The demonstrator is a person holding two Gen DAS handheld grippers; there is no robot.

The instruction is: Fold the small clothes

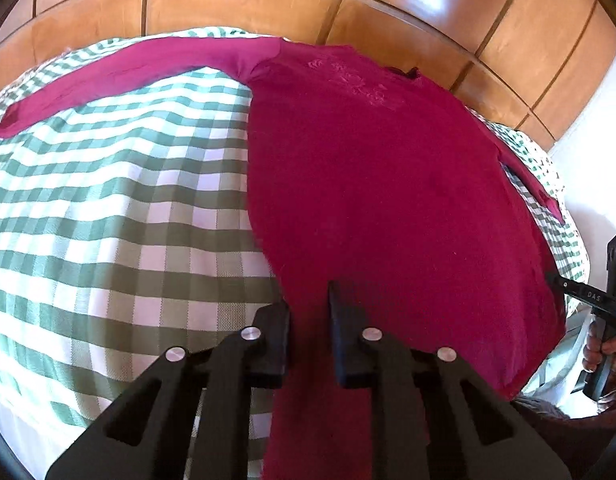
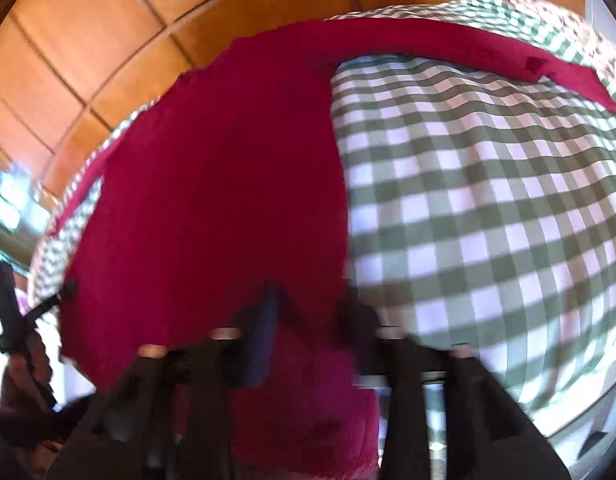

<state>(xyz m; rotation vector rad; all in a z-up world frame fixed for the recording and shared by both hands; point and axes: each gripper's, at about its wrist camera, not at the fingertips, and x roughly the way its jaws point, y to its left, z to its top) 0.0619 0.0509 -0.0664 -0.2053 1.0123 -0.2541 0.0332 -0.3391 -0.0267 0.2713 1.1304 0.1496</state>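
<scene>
Left wrist view first: the left gripper (image 1: pixel 308 320) has its jaws drawn in on the near hem of the magenta long-sleeved top (image 1: pixel 387 184), a strip of that cloth pinched between the pads. To the left of the jaws the green-and-white checked bedcover (image 1: pixel 108 208) lies bare and broad, with its near edge dropping away just below them. Ahead of the jaws the top spreads flat, one sleeve (image 1: pixel 120 76) stretched far out to the left, and beyond it stands the wooden panelled headboard (image 1: pixel 248 4). At the far right edge a hand (image 1: pixel 603 352) grips the right gripper's handle (image 1: pixel 599 304).

Right wrist view, which is blurred: the right gripper (image 2: pixel 308 320) also has its jaws closed on the top's (image 2: pixel 212 184) near hem, bunched cloth showing between them. Right of the jaws the checked cover (image 2: pixel 487 208) is bare; the other sleeve (image 2: pixel 507 56) runs across its far side.
</scene>
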